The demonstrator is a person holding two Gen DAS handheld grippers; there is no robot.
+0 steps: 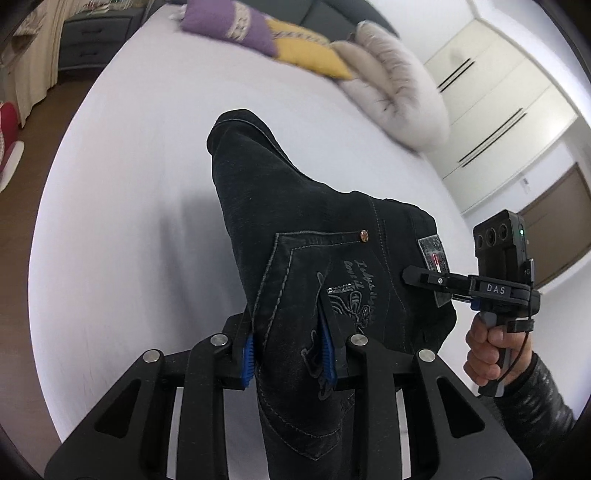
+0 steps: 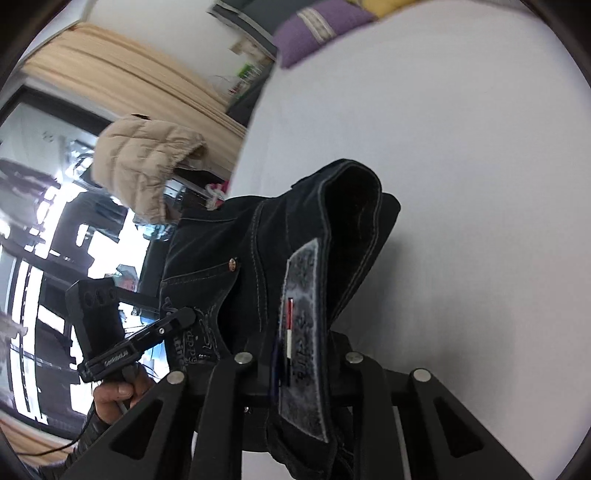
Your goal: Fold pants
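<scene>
Black denim pants (image 1: 295,236) hang over the white bed (image 1: 122,206), held up by both grippers. My left gripper (image 1: 290,350) is shut on the pants at the embroidered back pocket, its blue pads (image 1: 248,356) pressing the cloth. My right gripper (image 2: 295,369) is shut on the waistband at the grey label patch (image 2: 303,332). The right gripper also shows in the left wrist view (image 1: 424,277), clamped at the label. The left gripper also shows in the right wrist view (image 2: 177,321), at the pocket. The pants (image 2: 229,236) drape away from both, with a folded end raised in front.
Purple (image 1: 229,22), yellow (image 1: 306,48) and grey furry (image 1: 395,85) pillows lie at the head of the bed. White wardrobes (image 1: 491,92) stand to the right. A beige jacket (image 2: 147,155) and curtains (image 2: 122,70) are beyond the bed's left side.
</scene>
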